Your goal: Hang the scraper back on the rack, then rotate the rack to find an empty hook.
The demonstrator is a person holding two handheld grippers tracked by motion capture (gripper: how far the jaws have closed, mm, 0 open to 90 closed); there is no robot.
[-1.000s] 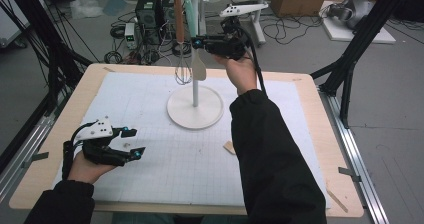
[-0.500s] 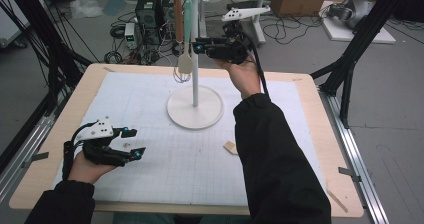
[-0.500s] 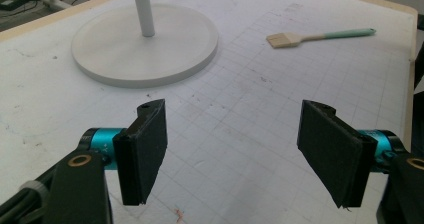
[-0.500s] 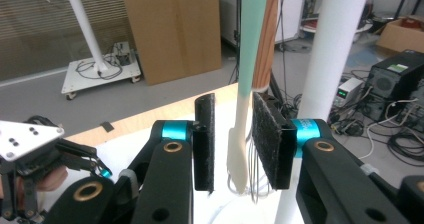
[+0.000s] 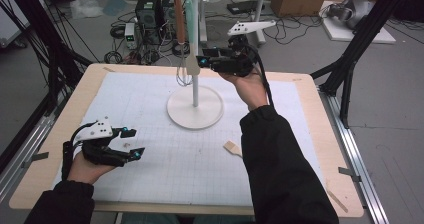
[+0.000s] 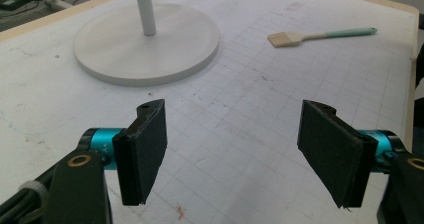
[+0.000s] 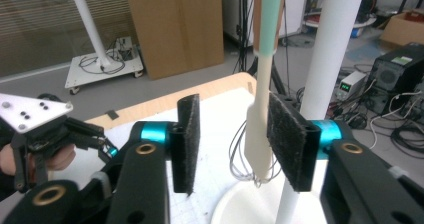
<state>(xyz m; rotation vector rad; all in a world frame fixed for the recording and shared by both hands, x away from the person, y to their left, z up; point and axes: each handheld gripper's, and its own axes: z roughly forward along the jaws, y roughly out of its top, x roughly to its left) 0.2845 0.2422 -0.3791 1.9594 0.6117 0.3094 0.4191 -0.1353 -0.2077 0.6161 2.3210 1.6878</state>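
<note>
Left gripper (image 5: 131, 142) rests low at the near-left of the table (image 5: 300, 91), jaws parted with nothing between them; the left gripper view has bare grid mat between its pads. Person's left hand (image 5: 87, 166) under it, well apart from the rack.

Middle: white rack stand (image 5: 195, 106), round base on the mat, pole upright, hooks at the top. Hanging from it: a brown-handled utensil (image 5: 179, 14), a wire whisk (image 5: 183, 76) low beside the pole, and the mint-handled spatula (image 5: 191, 59), long axis vertical, blade down, beside the pole.

Right gripper (image 5: 206, 61) is held level at blade height and points left toward the pole. Its jaws have just been opening; the right gripper view shows the spatula (image 7: 261, 129) hanging between the pads, close against the right-hand pad, clear gap to the left-hand one, so it reads as released, weight on the hook. Judgement: hanging looks about done; next move likely calls for backing straight out along the gripper's own axis so the pads don't swing the blade.

Near-right on the mat, a second mint-handled brush (image 6: 320, 35) lies flat, partly under the right sleeve in the high view. Right hand is far nearer the rack; the brush lies between both
</note>
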